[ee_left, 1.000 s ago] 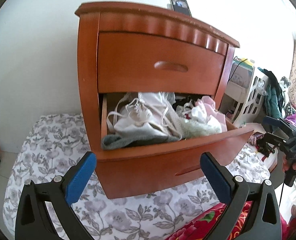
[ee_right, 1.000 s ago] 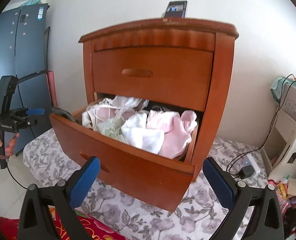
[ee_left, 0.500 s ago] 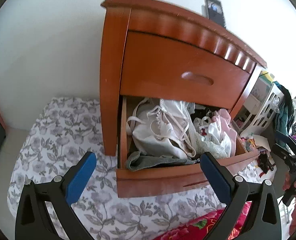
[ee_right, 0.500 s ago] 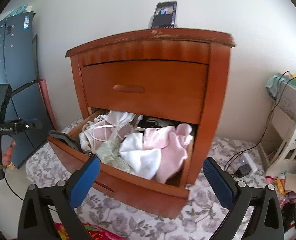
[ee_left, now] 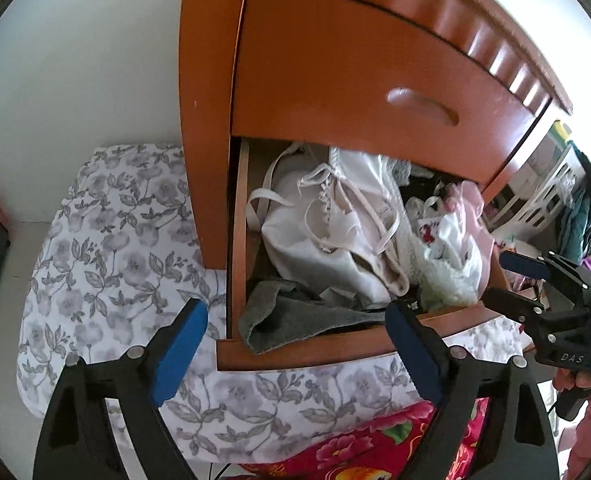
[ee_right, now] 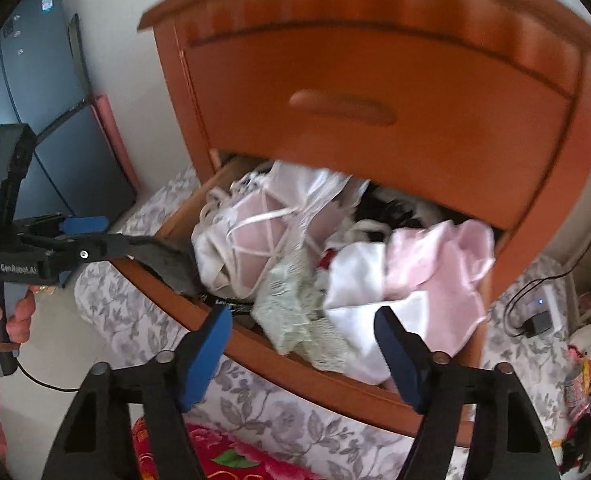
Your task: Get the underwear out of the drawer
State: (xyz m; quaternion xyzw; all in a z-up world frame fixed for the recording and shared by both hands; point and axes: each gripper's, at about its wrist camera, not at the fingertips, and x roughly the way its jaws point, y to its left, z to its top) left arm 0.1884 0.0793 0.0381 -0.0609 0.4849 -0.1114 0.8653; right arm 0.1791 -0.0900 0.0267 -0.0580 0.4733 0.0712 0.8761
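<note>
Both tools nearer than before, jaws closing, over open drawer (ee_right: 335, 384), underwear (ee_right: 375, 292) inside

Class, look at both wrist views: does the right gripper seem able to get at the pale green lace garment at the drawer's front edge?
Probably yes. The pale green lace garment lies on top of the pile, spilling over the open drawer front, directly ahead of the right gripper, whose closing jaws hold nothing. Nothing covers it.

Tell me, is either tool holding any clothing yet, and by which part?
Nothing is held yet. The left tool and right tool are both closing with nothing between their pads, above the open lower drawer of clothes.
</note>
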